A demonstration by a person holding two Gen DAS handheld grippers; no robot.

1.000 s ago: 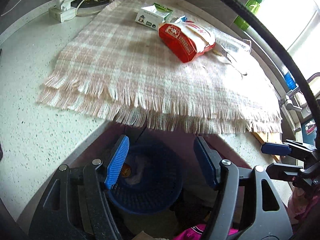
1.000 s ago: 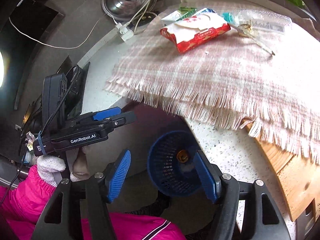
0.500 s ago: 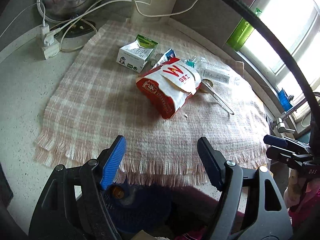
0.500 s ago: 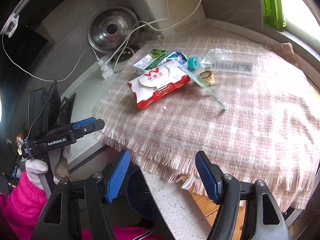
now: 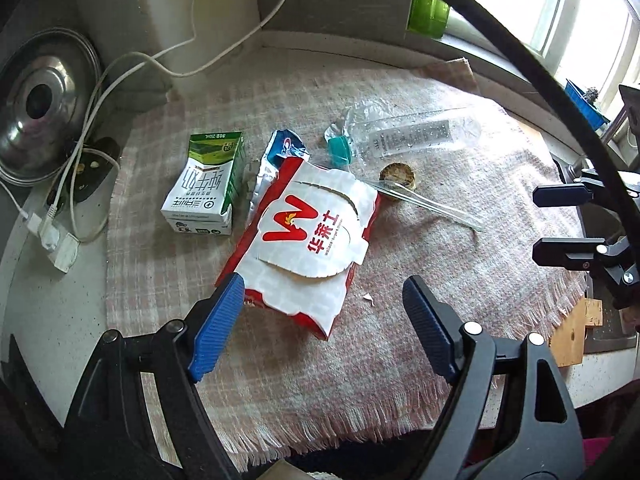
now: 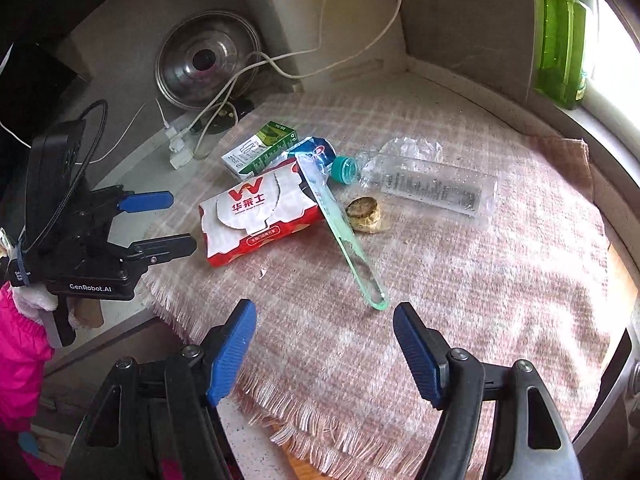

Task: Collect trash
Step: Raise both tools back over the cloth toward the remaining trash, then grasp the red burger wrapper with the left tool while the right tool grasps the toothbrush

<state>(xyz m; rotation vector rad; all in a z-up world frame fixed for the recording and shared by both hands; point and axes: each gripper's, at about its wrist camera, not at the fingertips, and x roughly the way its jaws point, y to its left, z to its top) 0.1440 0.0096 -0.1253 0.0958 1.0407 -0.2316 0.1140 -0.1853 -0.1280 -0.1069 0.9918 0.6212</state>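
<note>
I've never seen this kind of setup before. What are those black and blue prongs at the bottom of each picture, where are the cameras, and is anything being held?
No robot here: a person holds a two-finger gripper in each hand, and a wide-angle camera on each looks along its fingers. So the prongs are the left gripper and the right gripper; each view also catches the other tool at its edge. Both are opening with nothing between the jaws. On the checked cloth lie a red and white food box, a milk carton, a crushed clear bottle, a plastic spoon, a crumpled wrapper and a small gold cap.
</note>
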